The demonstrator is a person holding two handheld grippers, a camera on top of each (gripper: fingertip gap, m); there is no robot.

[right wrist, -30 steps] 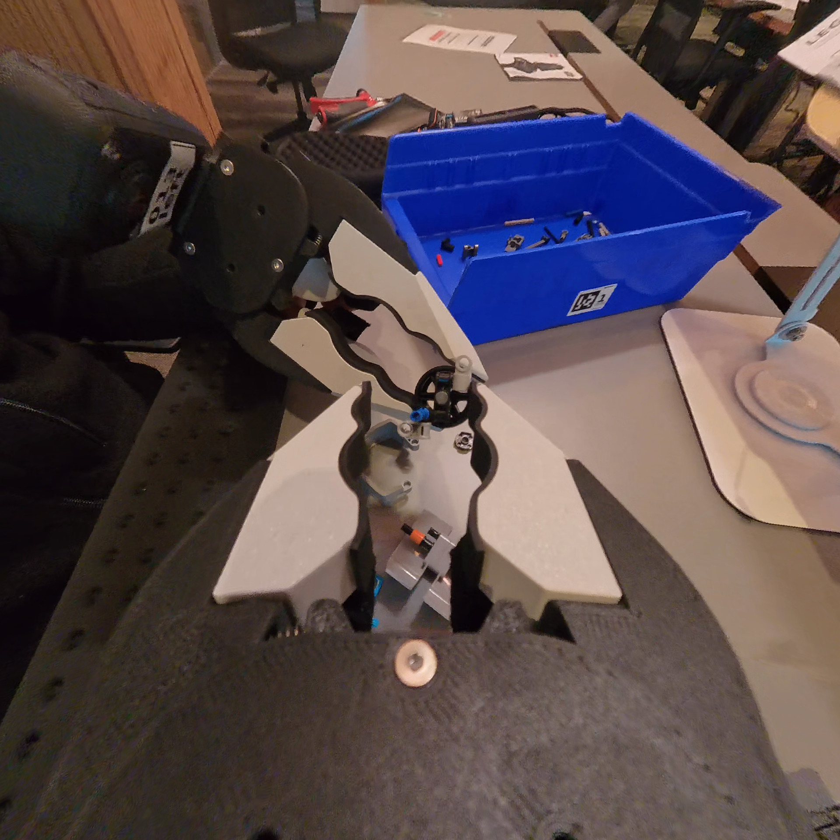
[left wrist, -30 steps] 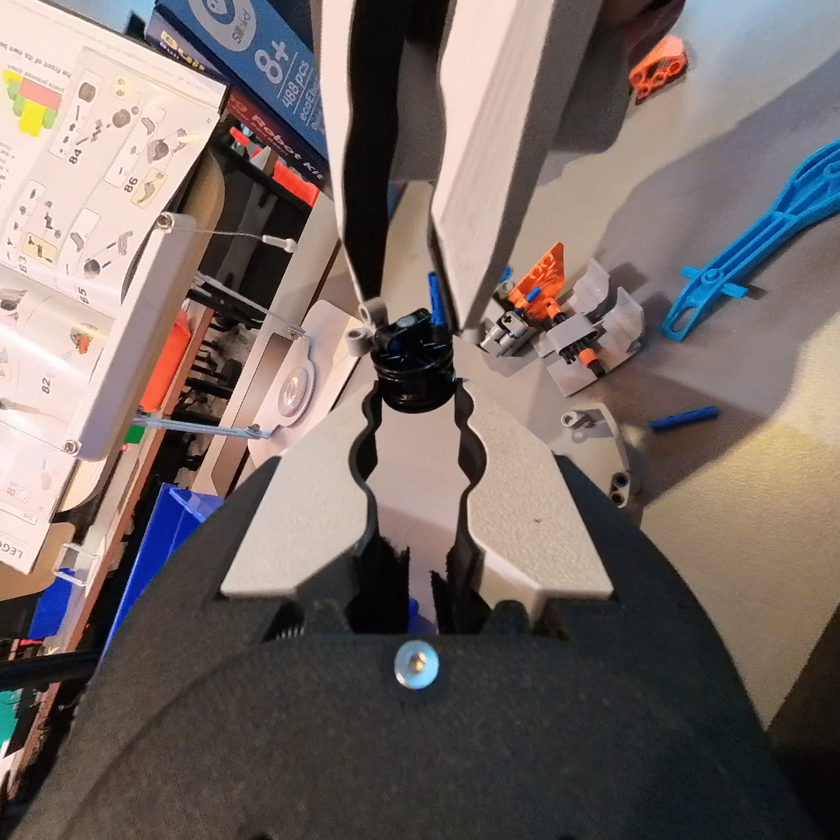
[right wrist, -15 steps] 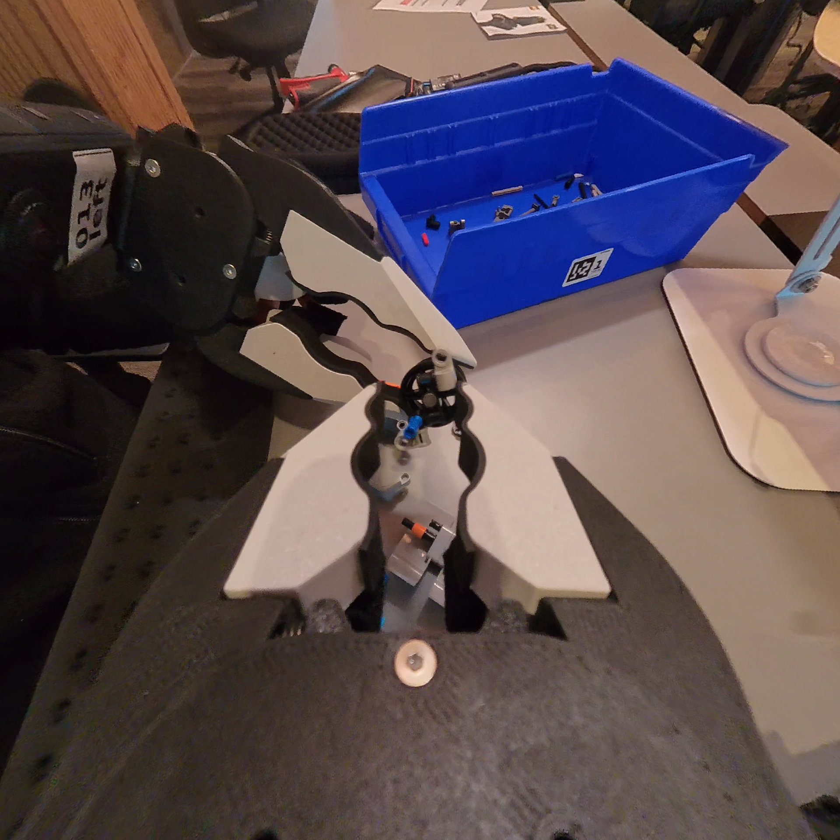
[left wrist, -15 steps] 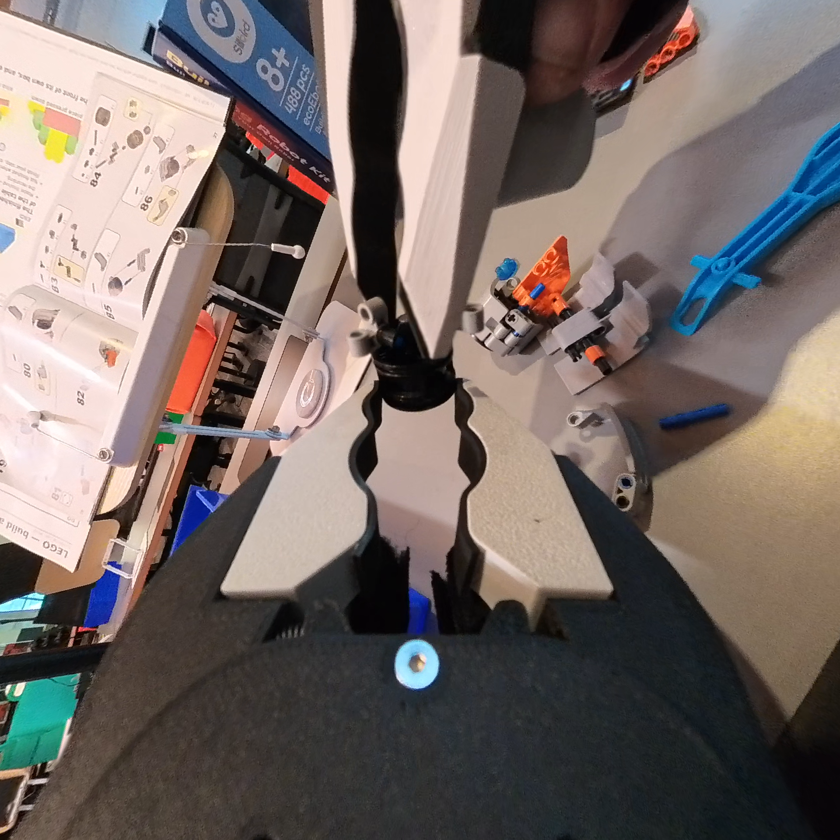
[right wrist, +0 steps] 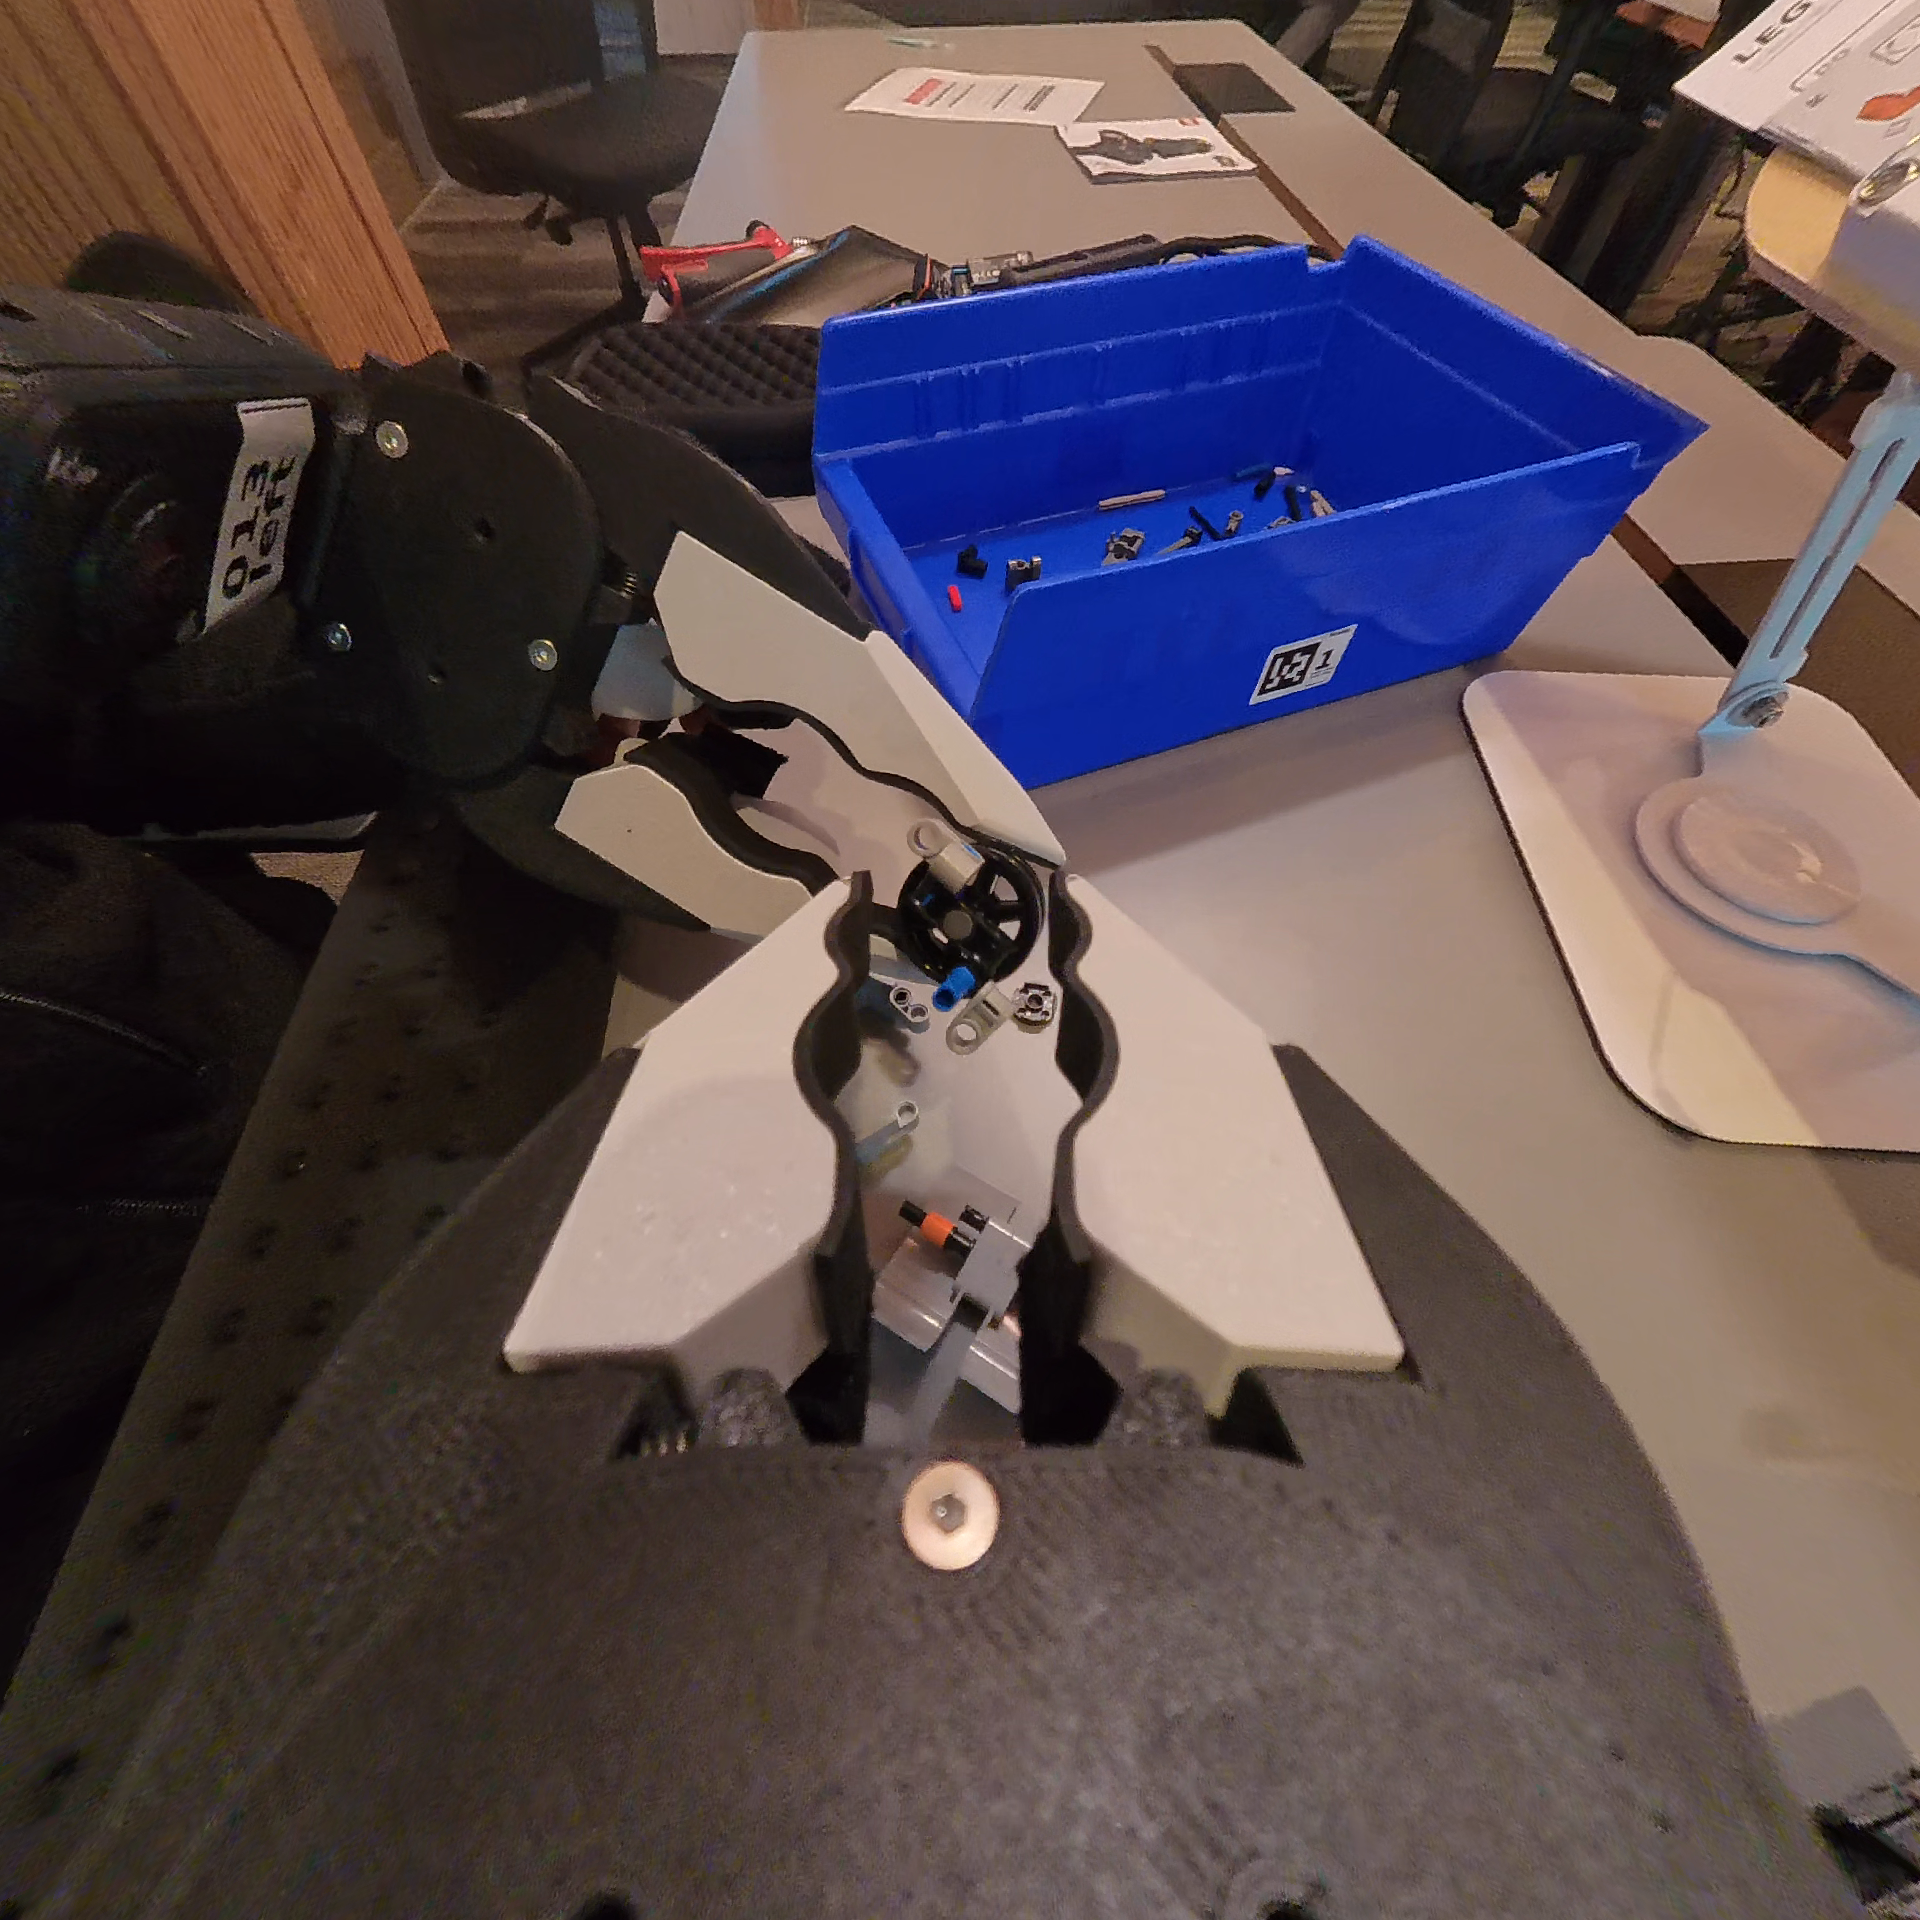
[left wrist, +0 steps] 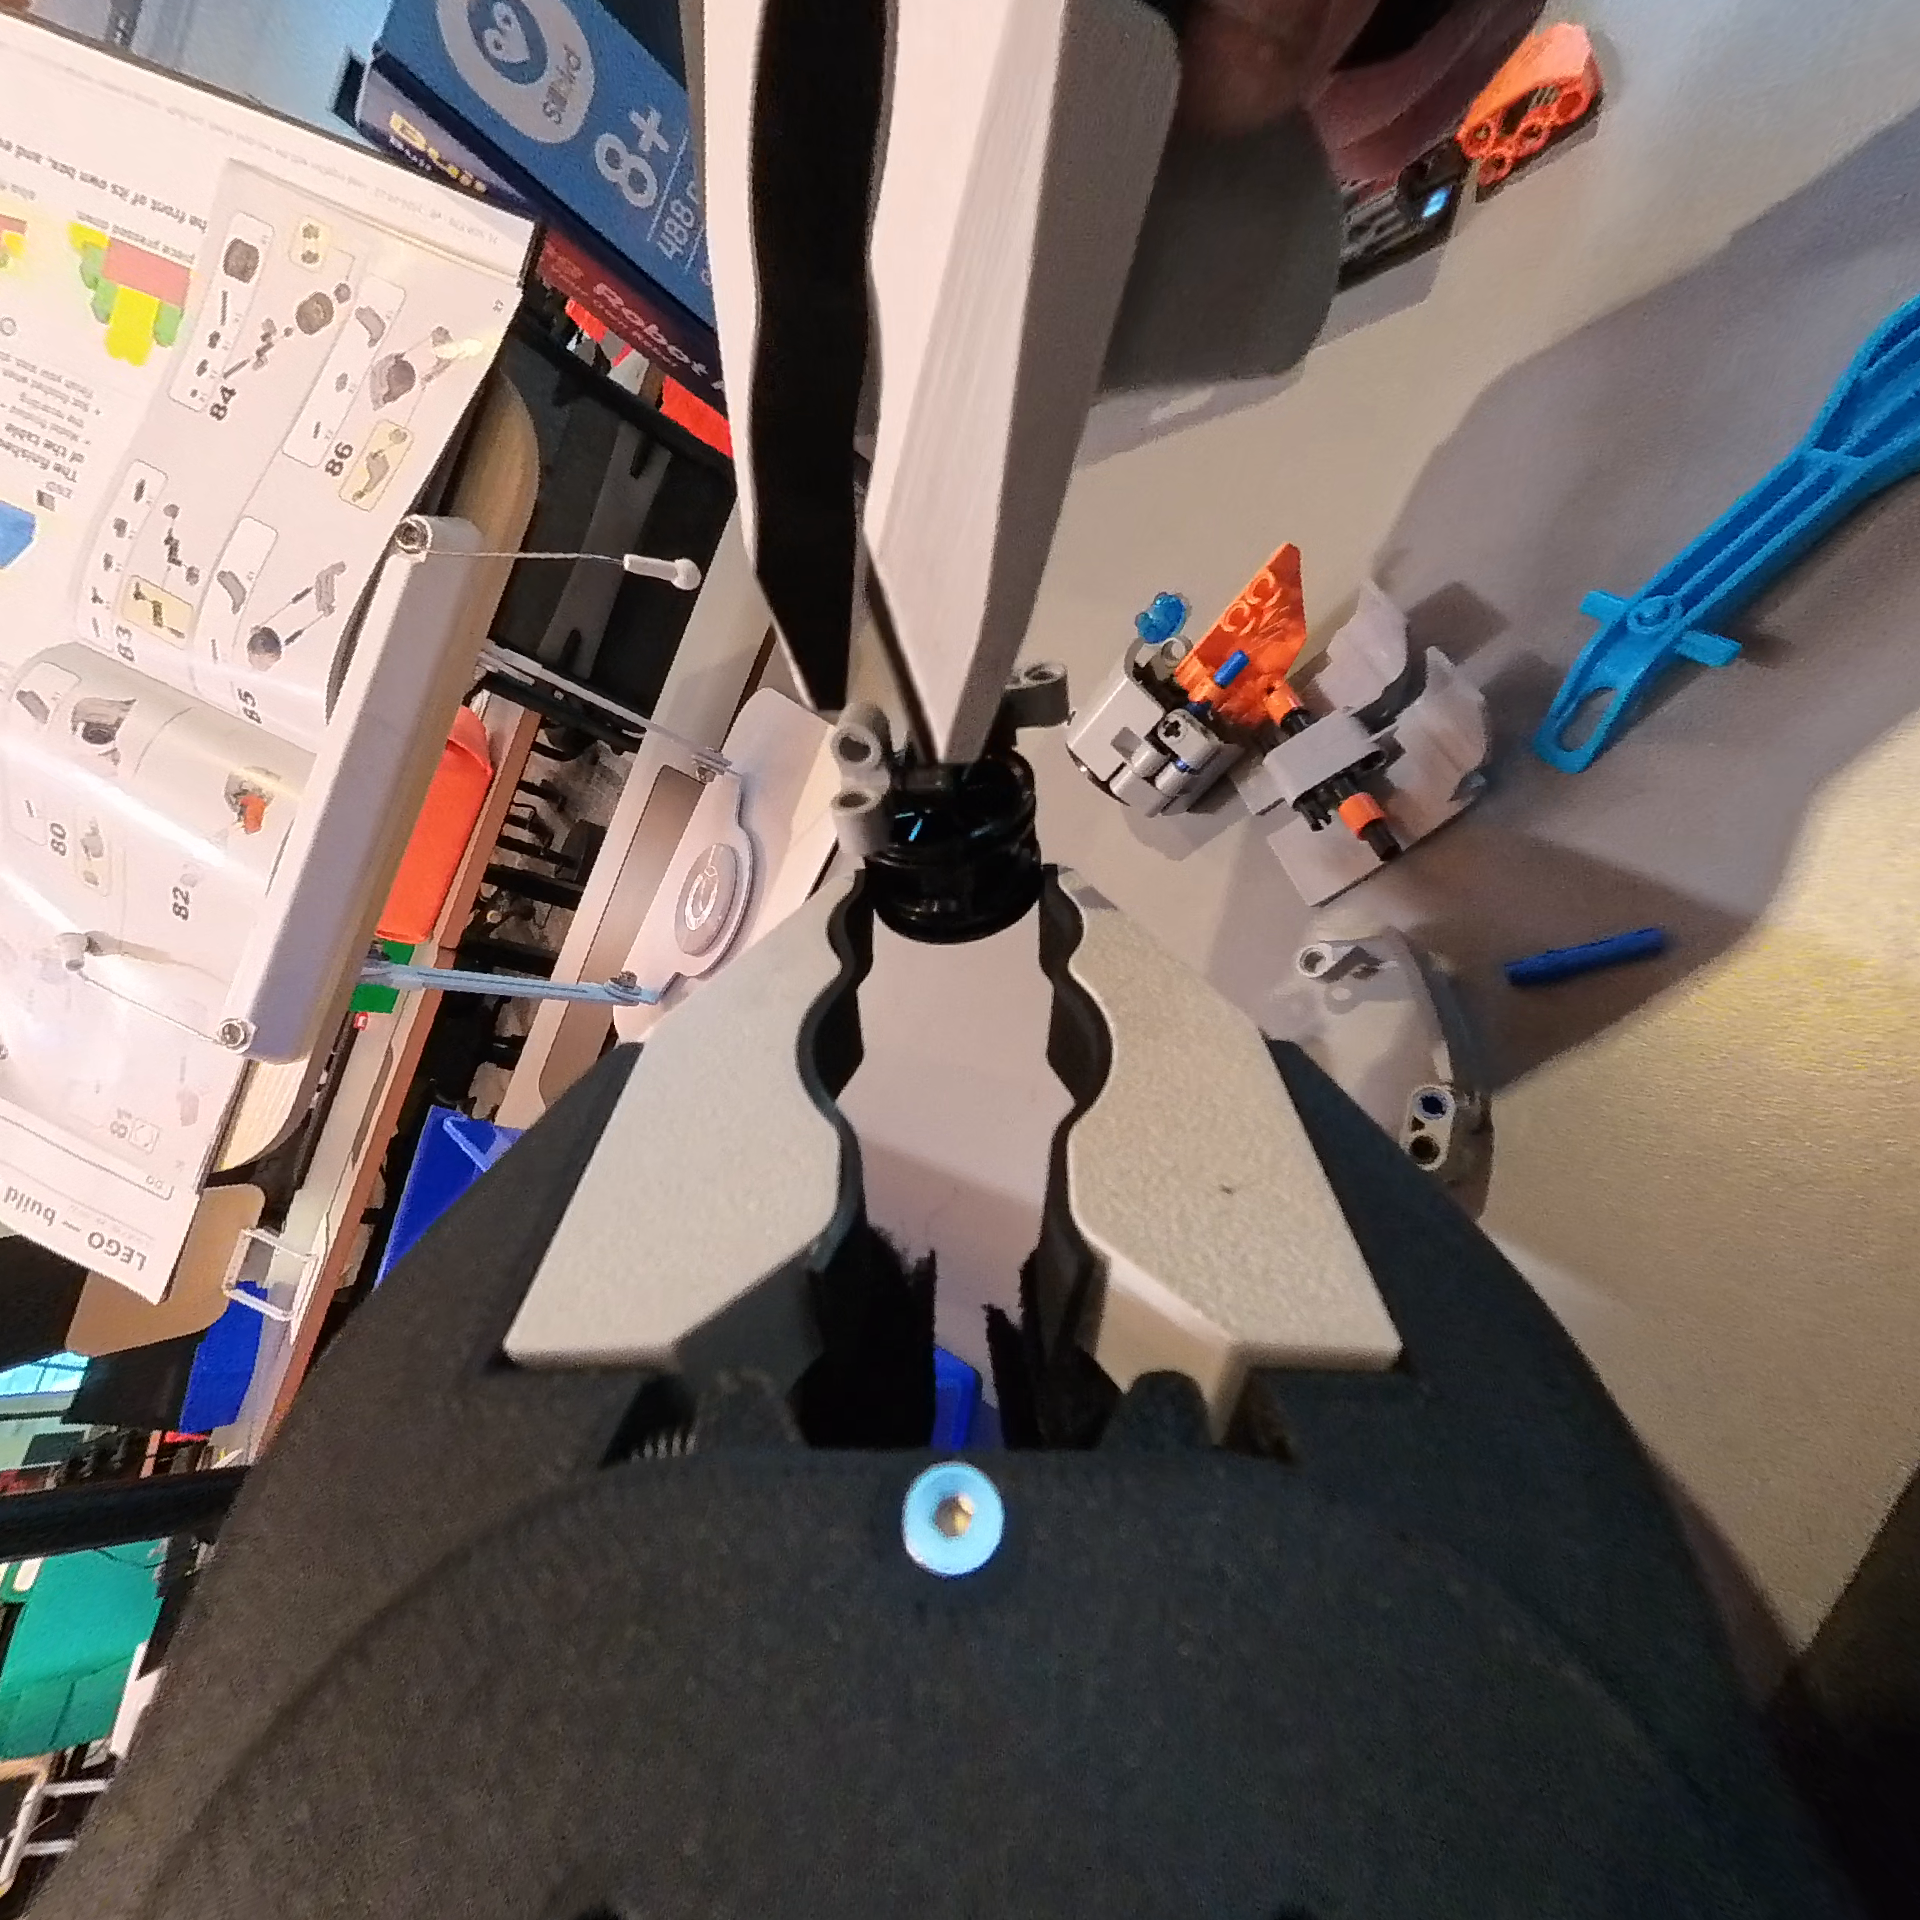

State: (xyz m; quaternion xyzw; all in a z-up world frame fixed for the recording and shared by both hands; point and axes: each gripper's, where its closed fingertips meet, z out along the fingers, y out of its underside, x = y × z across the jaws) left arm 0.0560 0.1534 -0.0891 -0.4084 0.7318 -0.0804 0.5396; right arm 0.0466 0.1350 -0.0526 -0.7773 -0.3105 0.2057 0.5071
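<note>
My left gripper (left wrist: 951,883) is shut on a small black wheel (left wrist: 951,842), holding it by the rim above the grey table. Small grey connectors (left wrist: 860,764) sit on the wheel's upper side. My right gripper (left wrist: 904,732) comes down from above, its tips meeting on top of the wheel. In the right wrist view the wheel (right wrist: 966,920) faces the camera between the right gripper's (right wrist: 956,888) narrowed tips. A grey connector (right wrist: 940,847) is on its hub. The left gripper (right wrist: 945,873) reaches in from the left.
A grey and orange brick assembly (left wrist: 1278,727), a curved grey panel (left wrist: 1423,1049), a blue axle (left wrist: 1579,956) and a blue tool (left wrist: 1766,561) lie on the table. A blue bin (right wrist: 1195,644) with small parts stands behind, and a white stand base (right wrist: 1662,935) sits at right. An instruction booklet (left wrist: 208,520) hangs at left. About 4 cm separates my left fingertips from my right.
The right gripper's jaws have narrowed and come down onto the wheel. The blue pin that stuck up above the wheel no longer shows. The left gripper keeps its hold.
</note>
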